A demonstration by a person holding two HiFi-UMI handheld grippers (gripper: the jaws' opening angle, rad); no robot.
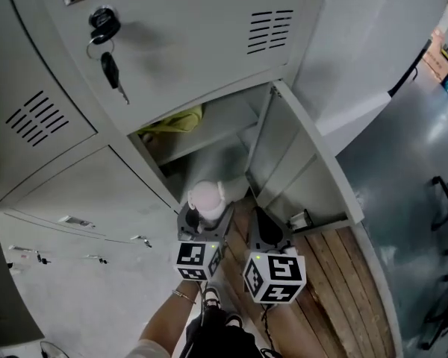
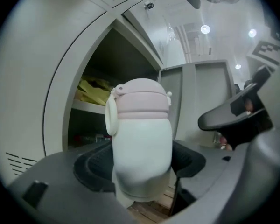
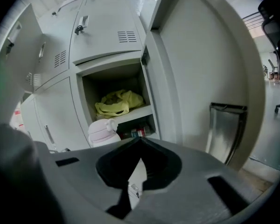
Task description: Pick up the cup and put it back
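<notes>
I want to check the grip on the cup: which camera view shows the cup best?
The left gripper view: the cup fills the centre, side-on, clamped in the left gripper. The head view shows only its pink lid from above; the right gripper view, just its top.

From the head view you only get the pink top of the cup (image 1: 207, 198). The rest of it sits hidden behind the left gripper (image 1: 204, 218). The right gripper (image 3: 140, 143) blocks the cup's lower half in its own view. The small stuff (image 3: 134, 133) under the shelf (image 3: 130, 113) is too tiny to tell. The yellow cloth (image 1: 175, 120) is mostly tucked behind the upper door (image 1: 194, 51). The person's arm (image 1: 168, 323) runs off the bottom edge.
</notes>
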